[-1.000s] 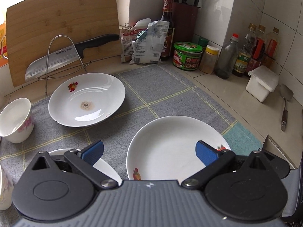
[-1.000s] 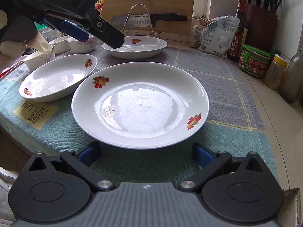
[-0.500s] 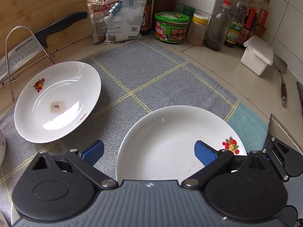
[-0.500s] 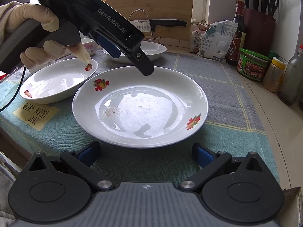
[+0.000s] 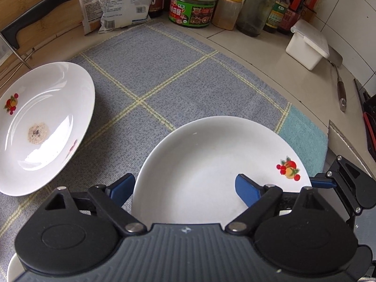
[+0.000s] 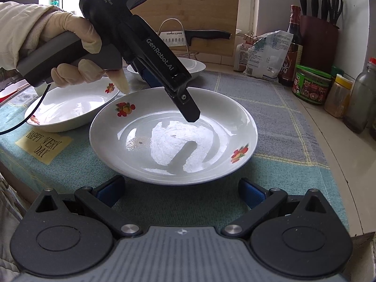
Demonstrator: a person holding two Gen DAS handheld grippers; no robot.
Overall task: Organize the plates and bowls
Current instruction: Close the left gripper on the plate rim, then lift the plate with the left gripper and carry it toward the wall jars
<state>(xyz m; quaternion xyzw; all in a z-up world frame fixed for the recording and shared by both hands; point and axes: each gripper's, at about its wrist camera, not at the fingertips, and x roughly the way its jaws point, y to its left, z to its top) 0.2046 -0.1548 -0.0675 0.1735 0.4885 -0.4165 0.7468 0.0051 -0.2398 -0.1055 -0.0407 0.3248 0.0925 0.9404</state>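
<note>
A large white plate with fruit decals (image 5: 211,162) (image 6: 174,136) lies on the checked cloth. My left gripper (image 5: 184,188) is open and hangs above the plate's left rim; in the right wrist view it (image 6: 178,94) points down over the plate. My right gripper (image 6: 179,191) is open and empty, just in front of the plate's near rim. A second white plate with a brown stain (image 5: 40,127) (image 6: 190,67) lies further back. A third plate (image 6: 70,108) lies to the left of the large one.
A knife on a wire rack (image 6: 195,36) and a bamboo cutting board (image 6: 188,11) stand at the back. Bags (image 5: 117,2), a green-lidded jar (image 5: 192,7), bottles (image 5: 253,7), a white box (image 5: 306,44) and a spatula (image 5: 338,80) line the counter's right side.
My left gripper has moved right and down over the large plate, tilting downward. The right gripper has barely moved.
</note>
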